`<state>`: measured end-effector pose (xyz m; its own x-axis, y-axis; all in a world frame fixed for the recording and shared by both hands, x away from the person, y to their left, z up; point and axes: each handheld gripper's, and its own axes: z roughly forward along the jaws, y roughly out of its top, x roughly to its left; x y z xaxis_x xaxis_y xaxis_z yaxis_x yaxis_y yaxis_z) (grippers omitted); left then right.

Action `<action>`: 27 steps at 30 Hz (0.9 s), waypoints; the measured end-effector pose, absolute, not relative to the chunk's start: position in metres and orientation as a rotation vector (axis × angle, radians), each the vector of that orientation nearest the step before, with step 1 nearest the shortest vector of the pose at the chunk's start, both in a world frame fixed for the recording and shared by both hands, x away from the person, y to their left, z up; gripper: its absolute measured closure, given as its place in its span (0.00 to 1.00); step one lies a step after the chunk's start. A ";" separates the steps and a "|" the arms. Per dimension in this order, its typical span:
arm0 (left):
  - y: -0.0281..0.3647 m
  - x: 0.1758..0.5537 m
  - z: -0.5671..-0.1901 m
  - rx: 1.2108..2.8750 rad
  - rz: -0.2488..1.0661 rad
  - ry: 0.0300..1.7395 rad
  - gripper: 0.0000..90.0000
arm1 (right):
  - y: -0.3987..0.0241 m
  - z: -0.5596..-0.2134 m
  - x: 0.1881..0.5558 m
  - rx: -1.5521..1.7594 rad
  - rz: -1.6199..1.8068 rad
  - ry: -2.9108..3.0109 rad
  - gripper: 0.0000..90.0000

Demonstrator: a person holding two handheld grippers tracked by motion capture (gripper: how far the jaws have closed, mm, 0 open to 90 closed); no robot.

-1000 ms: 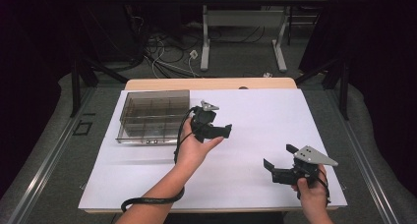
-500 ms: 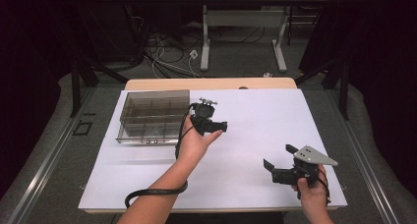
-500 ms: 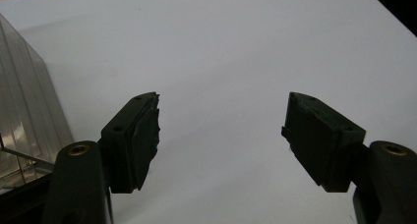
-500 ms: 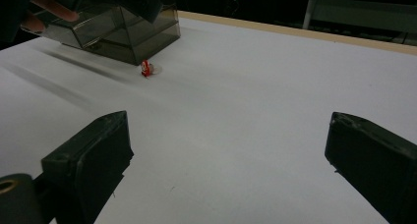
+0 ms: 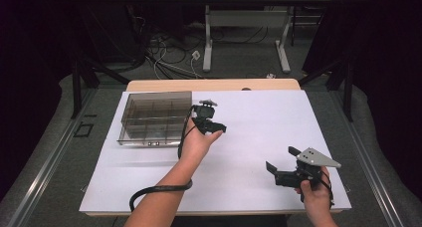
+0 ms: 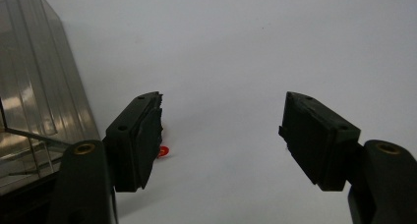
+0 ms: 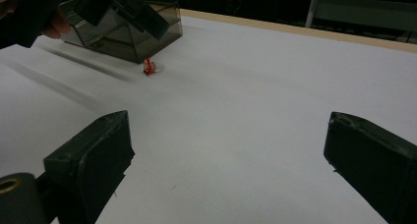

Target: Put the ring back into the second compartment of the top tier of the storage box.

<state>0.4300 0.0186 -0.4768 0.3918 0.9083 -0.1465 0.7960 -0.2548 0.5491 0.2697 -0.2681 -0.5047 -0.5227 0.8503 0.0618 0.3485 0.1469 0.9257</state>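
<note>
A small red piece (image 6: 163, 152) lies on the white table top, close beside the smoky clear compartment box (image 5: 154, 118). My left gripper (image 5: 217, 128) hangs over that spot, tipped down toward the table. In the left gripper view its jaws (image 6: 221, 111) stand apart and have just been closing, with only bare table between them. The red piece peeks out from behind the left jaw. My right gripper (image 5: 281, 160) rests at the front right, open and empty. The right gripper view (image 7: 228, 140) shows the red piece (image 7: 149, 66) by the box (image 7: 123, 35), under the left gripper (image 7: 128, 8).
The box sits at the table's back left, divided into several compartments. A white sheet (image 5: 259, 122) covers the table, with a wooden edge (image 5: 214, 84) at the back. A black cable (image 5: 154, 189) loops from the left forearm near the front edge.
The left hand has moved a little toward the box and sunk closer to the table, with the gripper tipping downward. The right hand has kept still.
</note>
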 end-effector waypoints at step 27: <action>0.019 0.444 -0.495 2.135 0.247 1.596 0.35 | -0.269 -0.504 0.269 1.141 1.366 1.959 0.05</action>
<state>0.4440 0.0187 -0.4946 0.3109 0.9419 -0.1274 0.8591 -0.2211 0.4616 0.2695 -0.2687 -0.5040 -0.5304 0.8451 0.0665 0.3547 0.1500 0.9229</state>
